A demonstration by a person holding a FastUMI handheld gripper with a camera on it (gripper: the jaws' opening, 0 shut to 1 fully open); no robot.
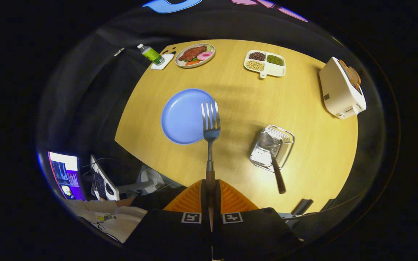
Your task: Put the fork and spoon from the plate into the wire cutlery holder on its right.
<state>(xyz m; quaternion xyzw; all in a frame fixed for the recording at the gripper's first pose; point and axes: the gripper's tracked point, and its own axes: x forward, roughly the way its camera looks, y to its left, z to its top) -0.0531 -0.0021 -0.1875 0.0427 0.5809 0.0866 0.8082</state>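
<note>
Gripper view: tool [210,188] clamps the fork [210,125] handle; carry it right over the cutlery holder [271,147], beside the spoon [274,159], then lower

fork [210,125] raised over blue plate [183,116] | spoon [272,156] in wire holder [285,143]
</note>
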